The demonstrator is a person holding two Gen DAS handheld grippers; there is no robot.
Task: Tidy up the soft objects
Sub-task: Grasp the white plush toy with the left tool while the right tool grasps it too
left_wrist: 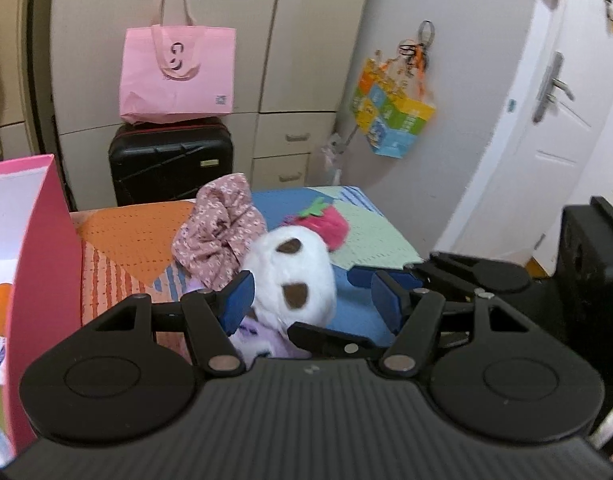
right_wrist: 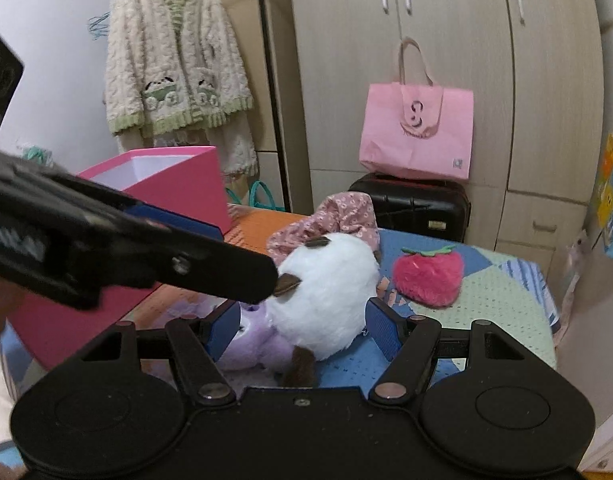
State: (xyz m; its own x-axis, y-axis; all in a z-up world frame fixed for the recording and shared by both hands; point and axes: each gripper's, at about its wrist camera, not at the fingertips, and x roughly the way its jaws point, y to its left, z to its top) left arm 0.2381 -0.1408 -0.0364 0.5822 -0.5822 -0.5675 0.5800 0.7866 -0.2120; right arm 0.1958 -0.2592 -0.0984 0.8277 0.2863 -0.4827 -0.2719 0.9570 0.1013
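A white plush toy with brown ears lies on a patchwork-covered table, on top of a purple plush. My left gripper is open, its blue pads on either side of the white plush. My right gripper is open around the same plush from the other side. It also shows in the left wrist view. The left gripper crosses the right wrist view. Behind lie a pink floral cloth and a pink strawberry plush.
An open pink box stands at the table's left. Behind the table are a black suitcase with a pink tote bag on it, wardrobes, a hanging cardigan and a door.
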